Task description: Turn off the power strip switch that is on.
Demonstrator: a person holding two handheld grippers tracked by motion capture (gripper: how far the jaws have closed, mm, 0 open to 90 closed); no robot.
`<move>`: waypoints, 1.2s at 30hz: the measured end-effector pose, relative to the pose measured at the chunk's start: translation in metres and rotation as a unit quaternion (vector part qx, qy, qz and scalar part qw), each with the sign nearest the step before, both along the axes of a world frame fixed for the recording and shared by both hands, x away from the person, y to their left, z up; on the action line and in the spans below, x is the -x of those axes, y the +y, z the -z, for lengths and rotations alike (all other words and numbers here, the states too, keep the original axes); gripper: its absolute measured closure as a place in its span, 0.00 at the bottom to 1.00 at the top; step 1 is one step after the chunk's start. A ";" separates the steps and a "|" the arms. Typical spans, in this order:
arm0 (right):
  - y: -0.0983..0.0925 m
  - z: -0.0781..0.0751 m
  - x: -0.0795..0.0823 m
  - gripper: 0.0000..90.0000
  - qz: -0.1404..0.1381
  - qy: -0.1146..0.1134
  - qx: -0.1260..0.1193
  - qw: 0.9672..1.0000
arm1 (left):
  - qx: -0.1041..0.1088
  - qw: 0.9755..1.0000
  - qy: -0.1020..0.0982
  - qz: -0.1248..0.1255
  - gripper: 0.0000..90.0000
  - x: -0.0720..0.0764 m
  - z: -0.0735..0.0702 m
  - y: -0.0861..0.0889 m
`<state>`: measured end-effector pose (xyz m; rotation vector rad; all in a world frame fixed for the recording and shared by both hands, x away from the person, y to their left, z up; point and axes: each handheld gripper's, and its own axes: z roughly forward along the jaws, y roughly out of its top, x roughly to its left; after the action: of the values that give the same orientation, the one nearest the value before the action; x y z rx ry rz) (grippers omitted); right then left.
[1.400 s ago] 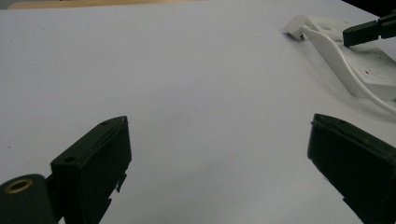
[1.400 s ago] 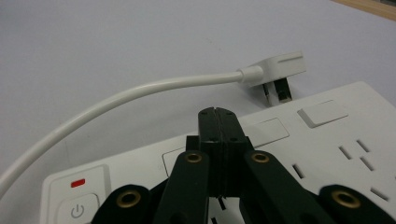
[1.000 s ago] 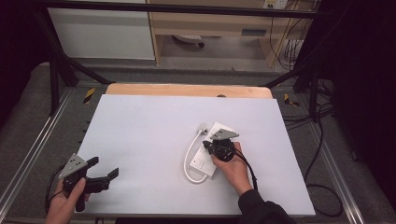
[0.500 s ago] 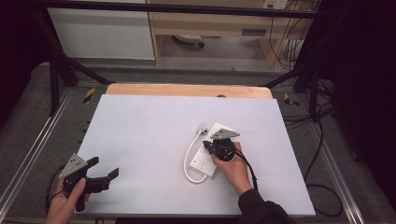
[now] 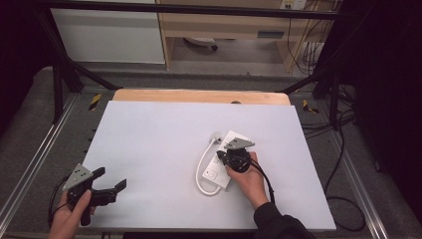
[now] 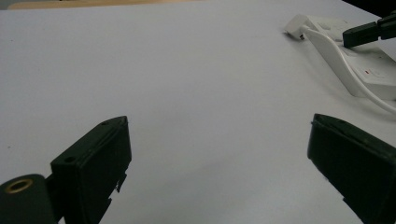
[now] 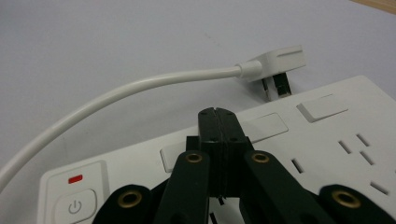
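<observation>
While our left gripper [image 5: 115, 188] has stayed spread near the table's left, our right gripper [image 7: 218, 113], jaws pressed together, has barely shifted over the power strip [image 5: 225, 159].

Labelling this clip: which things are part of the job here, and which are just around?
In the job:
- white power strip, under the shut right gripper
- its white cable and plug

Just around:
- left gripper, open, apart over bare table
- floor cables

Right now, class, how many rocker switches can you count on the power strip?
3 visible on the power strip: one nearest the plug, one beside the shut right gripper, one partly behind it. More may be hidden.
</observation>
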<state>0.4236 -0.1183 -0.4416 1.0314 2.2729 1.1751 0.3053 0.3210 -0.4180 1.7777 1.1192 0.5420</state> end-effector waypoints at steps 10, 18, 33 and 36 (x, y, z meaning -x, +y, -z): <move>-0.002 -0.006 0.002 1.00 -0.003 -0.008 -0.018 1.000 | 0.000 1.000 0.000 -0.001 0.07 0.000 0.000 0.000; -0.006 -0.012 0.003 0.94 0.001 -0.005 -0.034 0.999 | -0.001 1.000 0.000 -0.002 0.07 0.000 0.000 0.000; -0.011 -0.034 -0.006 0.21 -0.003 0.005 -0.025 1.000 | 0.000 1.000 0.003 -0.001 0.07 0.000 0.001 0.000; -0.011 -0.036 -0.007 0.13 0.002 -0.002 -0.022 1.000 | 0.001 1.000 0.005 -0.002 0.07 -0.001 0.001 0.000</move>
<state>0.4307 -0.1292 -0.4059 1.0499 2.2495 1.2303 0.3058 0.3214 -0.4194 1.7794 1.1287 0.5355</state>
